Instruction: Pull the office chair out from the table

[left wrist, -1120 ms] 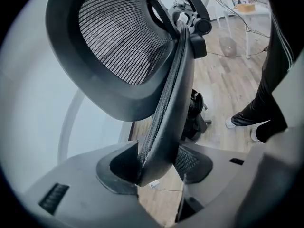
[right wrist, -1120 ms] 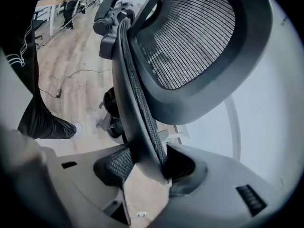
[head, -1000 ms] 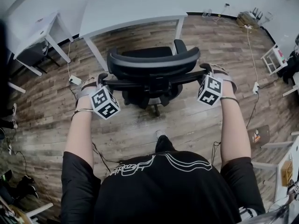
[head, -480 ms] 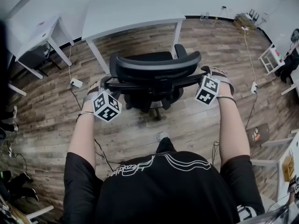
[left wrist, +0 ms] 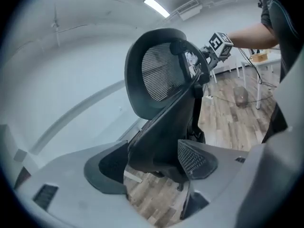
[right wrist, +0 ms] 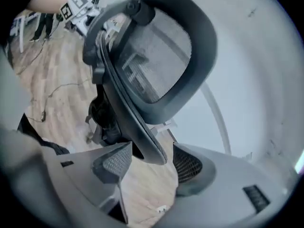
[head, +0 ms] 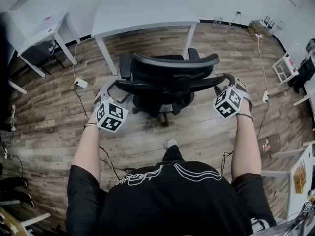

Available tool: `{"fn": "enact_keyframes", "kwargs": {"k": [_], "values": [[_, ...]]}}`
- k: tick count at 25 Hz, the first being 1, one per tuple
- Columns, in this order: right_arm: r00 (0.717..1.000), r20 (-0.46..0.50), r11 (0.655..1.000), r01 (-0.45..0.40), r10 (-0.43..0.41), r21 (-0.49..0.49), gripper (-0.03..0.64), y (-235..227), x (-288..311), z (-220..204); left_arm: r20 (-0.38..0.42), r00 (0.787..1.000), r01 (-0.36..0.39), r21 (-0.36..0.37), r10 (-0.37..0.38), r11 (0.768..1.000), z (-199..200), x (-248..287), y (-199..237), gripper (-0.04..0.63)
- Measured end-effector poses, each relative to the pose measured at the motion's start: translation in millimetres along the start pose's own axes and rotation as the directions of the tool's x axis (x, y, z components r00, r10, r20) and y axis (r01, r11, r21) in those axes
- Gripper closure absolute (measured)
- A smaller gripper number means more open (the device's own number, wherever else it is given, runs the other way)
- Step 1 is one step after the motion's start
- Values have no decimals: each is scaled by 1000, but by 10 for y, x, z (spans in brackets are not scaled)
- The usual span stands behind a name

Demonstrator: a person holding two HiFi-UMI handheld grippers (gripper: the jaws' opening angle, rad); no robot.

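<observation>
Left tongs (left wrist: 154, 163) and right tongs (right wrist: 149, 164), just opened, loosely straddle the chair (head: 167, 75), clear of the tabletop (head: 142, 9): likely releasing.

The office chair (head: 165, 77) is set in the middle of the floor (head: 49, 132), just before the table (head: 142, 11), in line with the gap between its two near legs. The backrest is turned toward the person, the seat toward the table. A second table (head: 34, 31) is placed to the left, well apart from the chair. A plug block (head: 81, 83) is laid on the floor left of the chair. A shoe (head: 170, 143) is planted behind the chair's base.
</observation>
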State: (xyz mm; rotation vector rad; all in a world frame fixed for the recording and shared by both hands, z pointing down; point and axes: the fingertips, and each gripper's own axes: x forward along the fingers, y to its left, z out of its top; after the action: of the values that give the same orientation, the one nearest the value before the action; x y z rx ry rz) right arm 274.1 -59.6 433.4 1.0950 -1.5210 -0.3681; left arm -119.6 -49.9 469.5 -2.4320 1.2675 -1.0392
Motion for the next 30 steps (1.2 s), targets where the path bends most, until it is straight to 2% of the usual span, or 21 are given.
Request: {"fn": "enact_keyframes", "kwargs": {"k": [2, 4, 6, 9, 12, 15, 17, 19, 22, 24, 25, 28, 30], "values": [[996, 88, 996, -25, 17, 90, 343, 61, -252, 124, 36, 999, 14, -55, -12, 998, 2, -184, -37, 290], [977, 197, 974, -123, 85, 189, 344, 223, -538, 292, 98, 995, 48, -129, -35, 990, 74, -392, -105, 290], [931, 324, 930, -259, 169, 260, 344, 459, -840, 501, 169, 983, 111, -219, -74, 970, 178, -610, -221, 290], [836, 495, 849, -426, 238, 312, 344, 787, -1296, 785, 292, 949, 215, -323, -118, 922, 394, -913, -433, 290], [722, 641, 774, -554, 261, 308, 345, 1076, -1754, 1057, 427, 891, 331, -378, -154, 865, 706, -1237, -645, 291], [571, 780, 694, -670, 255, 264, 348, 1287, -2265, 1300, 551, 807, 464, -370, -212, 805, 1029, -1598, -883, 302], [487, 845, 641, -726, 222, 250, 379, 1349, -2565, 1382, 613, 754, 528, -349, -238, 774, 1202, -1834, -1013, 356], [431, 885, 602, -758, 177, 249, 447, 1374, -2800, 1398, 662, 709, 575, -343, -243, 743, 1320, -2051, -1110, 437], [362, 928, 544, -797, 82, 263, 531, 1325, -3055, 1363, 720, 660, 624, -365, -215, 691, 1439, -2294, -1161, 552], [325, 945, 489, -830, 38, 266, 565, 1293, -3179, 1326, 745, 633, 658, -374, -210, 653, 1493, -2404, -1207, 583], [312, 950, 471, -842, 28, 263, 573, 1290, -3235, 1309, 752, 623, 671, -372, -215, 642, 1514, -2445, -1247, 589], [276, 960, 449, -864, 40, 229, 578, 1340, -3392, 1298, 750, 621, 680, -372, -226, 632, 1546, -2520, -1367, 589], [281, 957, 457, -862, 70, 220, 577, 1410, -3429, 1300, 746, 625, 685, -379, -233, 622, 1557, -2551, -1440, 589]]}}
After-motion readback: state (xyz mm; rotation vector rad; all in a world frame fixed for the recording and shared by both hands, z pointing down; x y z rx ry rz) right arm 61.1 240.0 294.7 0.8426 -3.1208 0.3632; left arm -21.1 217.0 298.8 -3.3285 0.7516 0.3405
